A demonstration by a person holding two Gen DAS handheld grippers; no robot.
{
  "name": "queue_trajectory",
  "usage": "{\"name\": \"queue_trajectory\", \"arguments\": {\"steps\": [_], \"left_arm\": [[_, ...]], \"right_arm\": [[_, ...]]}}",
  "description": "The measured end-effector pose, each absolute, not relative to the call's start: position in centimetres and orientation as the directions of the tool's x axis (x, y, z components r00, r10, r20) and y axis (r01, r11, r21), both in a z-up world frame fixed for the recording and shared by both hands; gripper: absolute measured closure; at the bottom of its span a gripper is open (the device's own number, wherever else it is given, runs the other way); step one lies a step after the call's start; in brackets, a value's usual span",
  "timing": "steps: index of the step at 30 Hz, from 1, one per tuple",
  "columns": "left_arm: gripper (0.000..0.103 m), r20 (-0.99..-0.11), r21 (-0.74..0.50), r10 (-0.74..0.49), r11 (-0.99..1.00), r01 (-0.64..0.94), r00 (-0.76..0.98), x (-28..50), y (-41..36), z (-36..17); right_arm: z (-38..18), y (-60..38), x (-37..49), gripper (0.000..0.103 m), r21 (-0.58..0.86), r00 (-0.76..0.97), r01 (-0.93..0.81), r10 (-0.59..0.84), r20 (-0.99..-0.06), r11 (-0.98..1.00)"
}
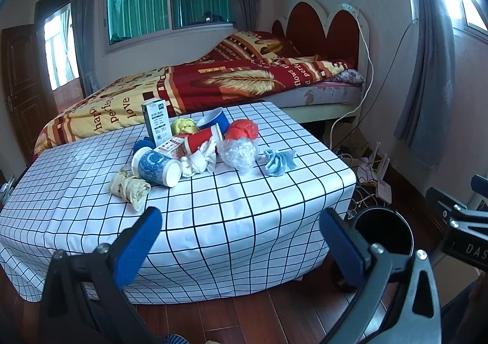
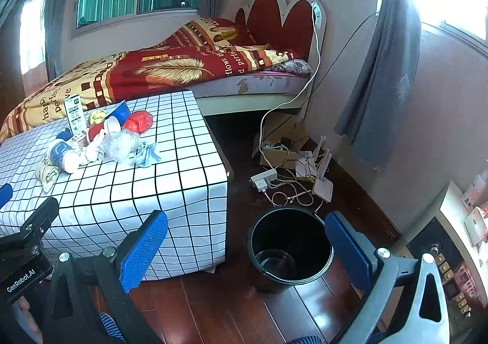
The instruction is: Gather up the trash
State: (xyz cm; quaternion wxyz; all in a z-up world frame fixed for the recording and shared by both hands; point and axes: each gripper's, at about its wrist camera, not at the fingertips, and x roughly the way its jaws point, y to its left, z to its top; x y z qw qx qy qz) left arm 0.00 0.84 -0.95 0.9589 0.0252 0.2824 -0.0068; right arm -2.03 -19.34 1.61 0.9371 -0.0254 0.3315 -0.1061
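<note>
A pile of trash lies on a low table with a white checked cloth (image 1: 231,216): a blue paper cup (image 1: 158,167) on its side, a red cup (image 1: 202,139), a crumpled clear plastic bag (image 1: 239,153), a red bag (image 1: 242,130), a blue wad (image 1: 279,161), a beige wad (image 1: 129,188), white tissue (image 1: 199,159) and an upright carton (image 1: 157,123). A black bucket (image 2: 289,248) stands on the floor right of the table, with nothing in it. My left gripper (image 1: 241,237) is open and empty, short of the table's front edge. My right gripper (image 2: 245,242) is open and empty, near the bucket.
A bed (image 1: 213,82) with a red and yellow quilt lies behind the table. Cables, a power strip (image 2: 263,179) and a router (image 2: 323,188) clutter the floor beyond the bucket. A cabinet (image 2: 451,246) stands at the right. The floor is dark wood.
</note>
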Motion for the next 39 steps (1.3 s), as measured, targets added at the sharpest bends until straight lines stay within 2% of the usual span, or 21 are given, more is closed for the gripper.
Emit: {"name": "queue_trajectory", "arguments": {"steps": [39], "left_arm": [[0.0, -0.54, 0.067, 0.0, 0.997, 0.043, 0.842, 0.16, 0.02, -0.28]], "right_arm": [[1.7, -19.46, -1.97, 0.0, -0.107, 0.758, 0.183, -0.21, -0.618, 0.977]]}}
